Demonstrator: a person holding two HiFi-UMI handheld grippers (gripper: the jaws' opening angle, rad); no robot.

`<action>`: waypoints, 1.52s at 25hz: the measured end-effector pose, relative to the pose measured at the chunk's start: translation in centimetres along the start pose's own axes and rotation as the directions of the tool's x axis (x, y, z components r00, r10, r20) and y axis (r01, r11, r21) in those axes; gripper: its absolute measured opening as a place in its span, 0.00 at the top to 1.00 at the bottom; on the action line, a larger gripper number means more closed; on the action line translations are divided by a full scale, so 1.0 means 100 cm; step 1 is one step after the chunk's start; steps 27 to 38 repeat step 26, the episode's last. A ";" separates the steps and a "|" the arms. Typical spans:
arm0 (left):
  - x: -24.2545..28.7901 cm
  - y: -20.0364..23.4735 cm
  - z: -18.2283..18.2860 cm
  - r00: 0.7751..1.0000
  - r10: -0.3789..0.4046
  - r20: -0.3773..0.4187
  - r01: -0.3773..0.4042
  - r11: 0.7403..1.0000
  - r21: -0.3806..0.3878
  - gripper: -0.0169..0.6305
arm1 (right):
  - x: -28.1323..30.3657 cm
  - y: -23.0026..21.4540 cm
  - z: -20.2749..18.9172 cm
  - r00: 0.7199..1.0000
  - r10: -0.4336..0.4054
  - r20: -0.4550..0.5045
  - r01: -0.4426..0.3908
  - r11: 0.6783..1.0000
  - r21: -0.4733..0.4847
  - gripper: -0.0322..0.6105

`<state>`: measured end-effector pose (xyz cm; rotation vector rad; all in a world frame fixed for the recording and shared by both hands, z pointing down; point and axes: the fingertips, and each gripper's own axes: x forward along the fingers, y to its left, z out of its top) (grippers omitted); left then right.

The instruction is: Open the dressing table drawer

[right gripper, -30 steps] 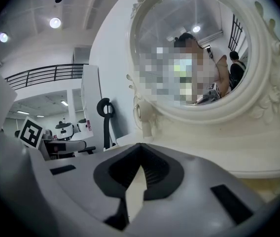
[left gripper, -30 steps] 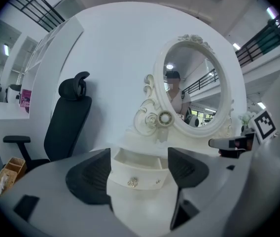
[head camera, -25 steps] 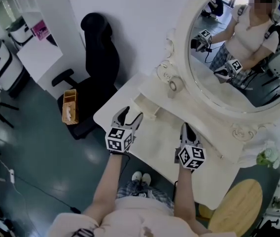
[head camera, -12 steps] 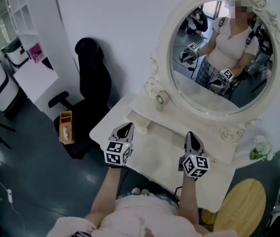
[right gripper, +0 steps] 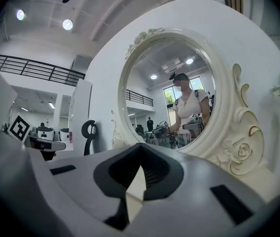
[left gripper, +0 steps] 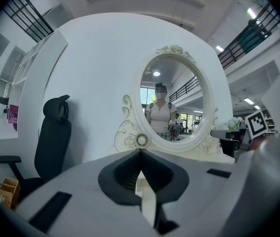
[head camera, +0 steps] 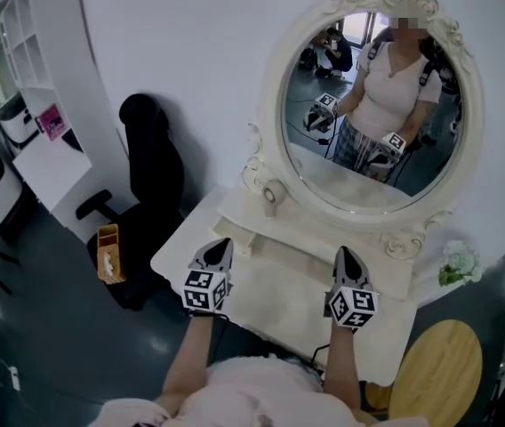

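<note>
The white dressing table point(head camera: 275, 278) stands against the wall under a large oval mirror point(head camera: 368, 105). No drawer front shows plainly in the head view; a low raised tier point(head camera: 261, 229) runs along the mirror's foot. My left gripper point(head camera: 220, 244) hovers over the table's left part, its jaws shut on nothing. My right gripper point(head camera: 345, 253) hovers over the right part, also shut and empty. In the left gripper view the closed left gripper point(left gripper: 140, 151) points level at the mirror point(left gripper: 172, 102). The right gripper view shows the closed right gripper point(right gripper: 140, 145) facing the mirror point(right gripper: 169, 98).
A black office chair point(head camera: 146, 176) stands left of the table, with a small wooden box point(head camera: 107, 252) on the floor beside it. A round wooden stool point(head camera: 435, 372) sits at the lower right. White flowers point(head camera: 455, 263) stand at the table's right end. White shelves point(head camera: 21, 60) line the far left.
The left jaws, open a second ago, have closed on nothing. Both grippers have risen over the table top, and the head view has tilted up onto the mirror.
</note>
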<state>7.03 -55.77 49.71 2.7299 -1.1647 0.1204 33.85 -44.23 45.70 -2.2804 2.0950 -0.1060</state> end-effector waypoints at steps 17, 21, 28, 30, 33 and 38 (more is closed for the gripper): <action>0.006 0.003 0.000 1.000 0.010 -0.001 -0.010 1.000 -0.008 0.93 | -0.005 -0.018 -0.002 0.999 -0.039 -0.028 0.039 0.999 -0.020 0.93; 0.005 0.000 -0.003 1.000 0.006 -0.005 -0.006 1.000 -0.011 0.93 | -0.008 -0.021 -0.006 0.998 -0.048 -0.036 0.047 0.999 -0.024 0.93; 0.007 -0.004 -0.002 1.000 -0.002 -0.003 0.002 1.000 -0.012 0.93 | -0.010 -0.026 -0.007 0.998 -0.059 -0.037 0.058 0.998 -0.026 0.93; 0.007 -0.004 -0.002 1.000 -0.002 -0.003 0.002 1.000 -0.012 0.93 | -0.010 -0.026 -0.007 0.998 -0.059 -0.037 0.058 0.998 -0.026 0.93; 0.007 -0.004 -0.002 1.000 -0.002 -0.003 0.002 1.000 -0.012 0.93 | -0.010 -0.026 -0.007 0.998 -0.059 -0.037 0.058 0.998 -0.026 0.93; 0.007 -0.004 -0.002 1.000 -0.002 -0.003 0.002 1.000 -0.012 0.93 | -0.010 -0.026 -0.007 0.998 -0.059 -0.037 0.058 0.998 -0.026 0.93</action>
